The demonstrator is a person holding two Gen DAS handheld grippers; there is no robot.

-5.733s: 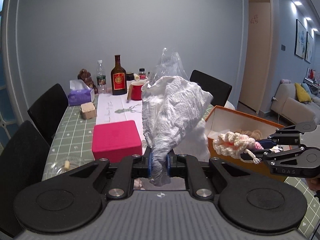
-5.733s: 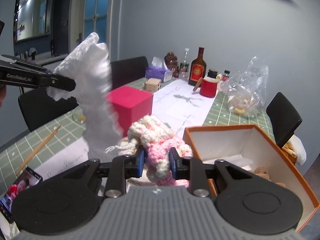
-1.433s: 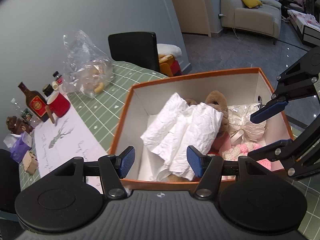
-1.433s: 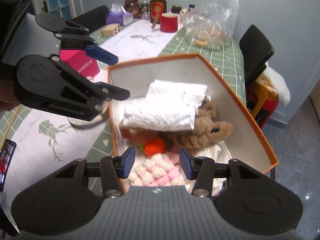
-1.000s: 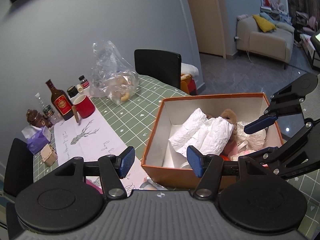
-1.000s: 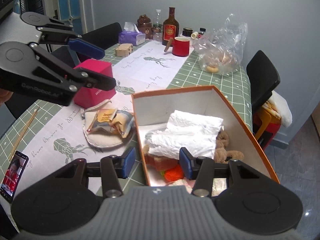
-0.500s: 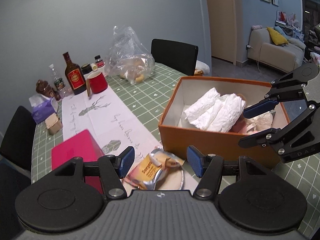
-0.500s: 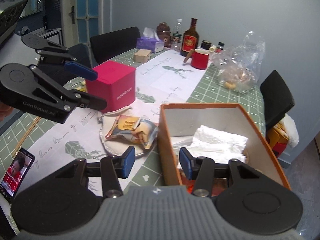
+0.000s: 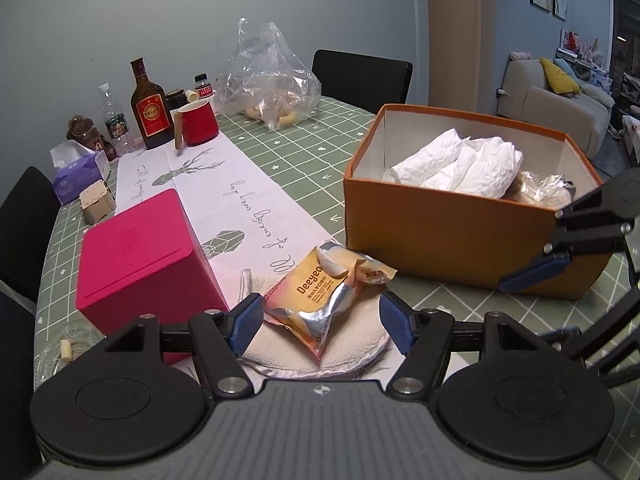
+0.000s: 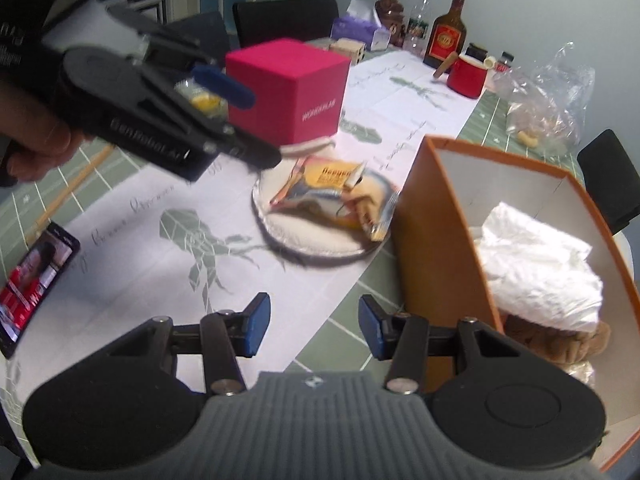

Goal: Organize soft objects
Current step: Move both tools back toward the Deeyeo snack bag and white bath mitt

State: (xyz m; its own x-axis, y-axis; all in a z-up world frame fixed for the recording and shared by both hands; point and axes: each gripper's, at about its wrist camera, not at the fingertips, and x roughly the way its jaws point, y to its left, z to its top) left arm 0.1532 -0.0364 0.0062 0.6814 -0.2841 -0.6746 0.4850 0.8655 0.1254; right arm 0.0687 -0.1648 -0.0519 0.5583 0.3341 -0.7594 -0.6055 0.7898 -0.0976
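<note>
Now both tongs have been drawn back from the orange box (image 9: 452, 236), where a second earlier they hung spread over its open top, and the white paper wad (image 9: 460, 168) and the pink crochet piece that were pinched some seconds ago have been left inside; only the wad, lying on top against a brown knitted toy (image 10: 560, 340), can be made out. The left tongs (image 9: 320, 318) are held spread and empty just short of a foil snack packet (image 9: 320, 288), which lies on a pale round pad (image 9: 352, 346) on the tabletop (image 9: 304, 152) directly in front of the box's near wall. The right tongs (image 10: 314, 322) are likewise spread and empty, poised beside the box's corner and aimed toward the same packet. With two soft things judged to be stowed, the packet and the pad beneath it appear to be the next candidates, and the left tongs seem best lined up to take them. The pink cube (image 9: 144, 256), on the far side of the packet from the box, looks rigid and is probably not part of the job.
</note>
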